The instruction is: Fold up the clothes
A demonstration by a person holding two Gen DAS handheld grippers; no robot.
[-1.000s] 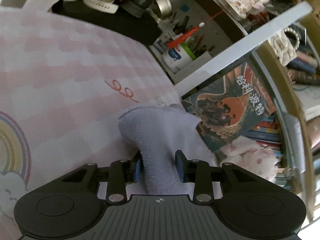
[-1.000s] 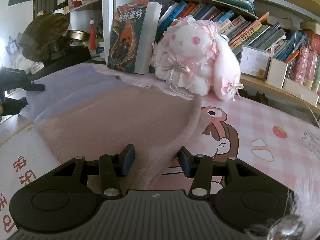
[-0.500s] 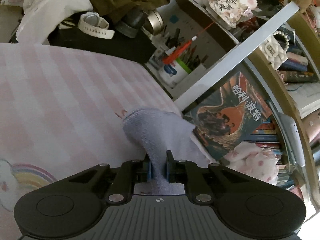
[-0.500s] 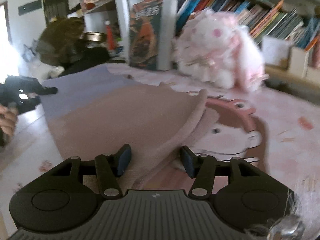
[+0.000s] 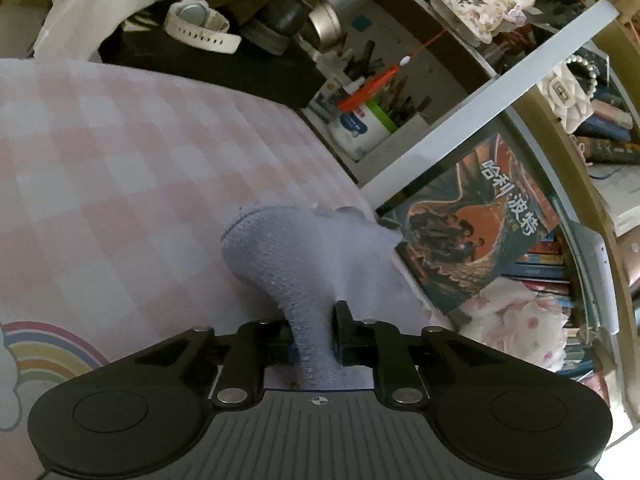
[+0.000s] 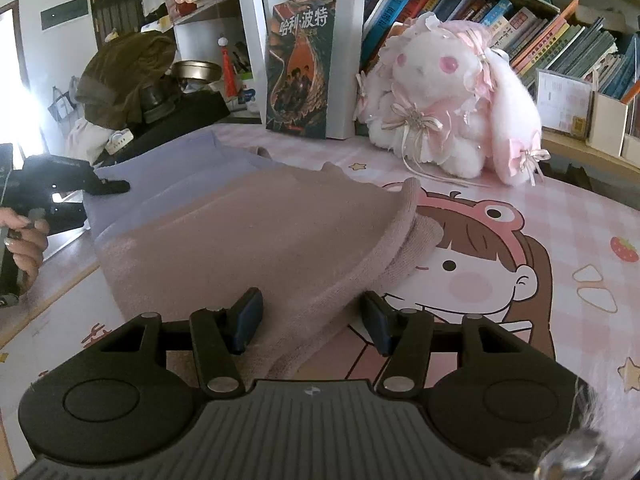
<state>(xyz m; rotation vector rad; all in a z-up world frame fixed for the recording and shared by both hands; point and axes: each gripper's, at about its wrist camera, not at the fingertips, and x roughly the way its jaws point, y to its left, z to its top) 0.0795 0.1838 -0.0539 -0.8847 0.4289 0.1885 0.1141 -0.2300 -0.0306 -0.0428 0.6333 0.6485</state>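
- Left gripper [image 5: 314, 334]: fingers nearly together, clamped on a bunched corner of the lilac end of the garment [image 5: 304, 264]. The jaws have just been closing, with the cloth between them.
- From the left fingers the lilac cloth rises ahead in a hump, then spreads off to their right. Pink checked table mat [image 5: 120, 184] lies below and left of the fingers.
- Right gripper [image 6: 310, 320]: fingers about half apart, released. The rolled edge of the pinkish-brown part of the garment [image 6: 248, 240] lies between them; no pad is seen pressing on it. These jaws have just been opening.
- In the right wrist view the left gripper [image 6: 108, 186] sits far left of the right fingers, at the lilac corner, held by a hand [image 6: 24, 240].
- Garment: one piece, two colours, lying on the mat from the right fingers away to the left gripper.
- Count: two grippers, one garment, one plush rabbit [image 6: 448, 108] beyond and right of the right fingers, one upright dark book [image 6: 300, 64] straight beyond them.
- Shelf books behind the rabbit: too many to count reliably.
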